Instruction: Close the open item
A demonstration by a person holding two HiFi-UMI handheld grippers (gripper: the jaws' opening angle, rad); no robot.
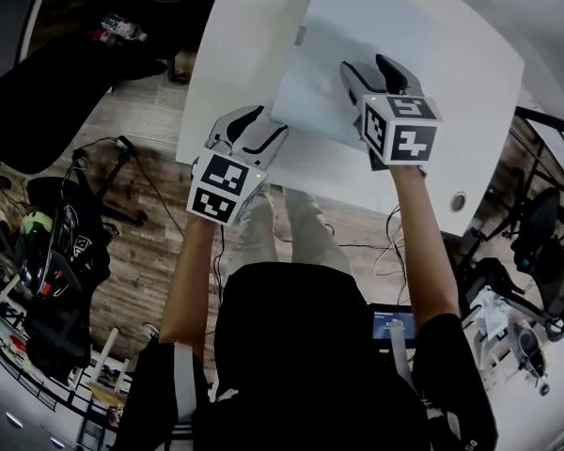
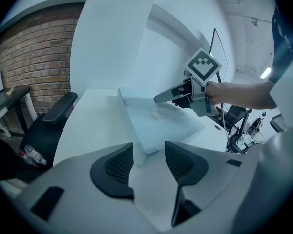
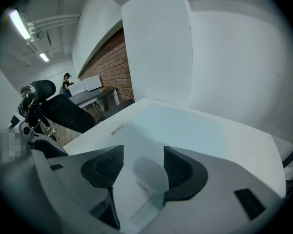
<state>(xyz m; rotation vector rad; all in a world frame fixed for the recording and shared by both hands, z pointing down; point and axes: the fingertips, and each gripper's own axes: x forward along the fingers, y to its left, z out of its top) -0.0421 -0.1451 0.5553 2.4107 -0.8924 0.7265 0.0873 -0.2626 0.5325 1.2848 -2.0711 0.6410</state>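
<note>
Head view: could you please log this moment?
left gripper open at white item corner | right gripper open above it | item flat

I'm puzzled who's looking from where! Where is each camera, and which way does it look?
Head view: on the person's head, looking steeply down at the white table and white flat item; both arms, left claw, right claw show.
Left gripper view: on the left claw, facing across the table at the item; own open jaws and right claw show.
Right gripper view: on the right claw, over the item; own open jaws show.
Shared: all three see the item.
</note>
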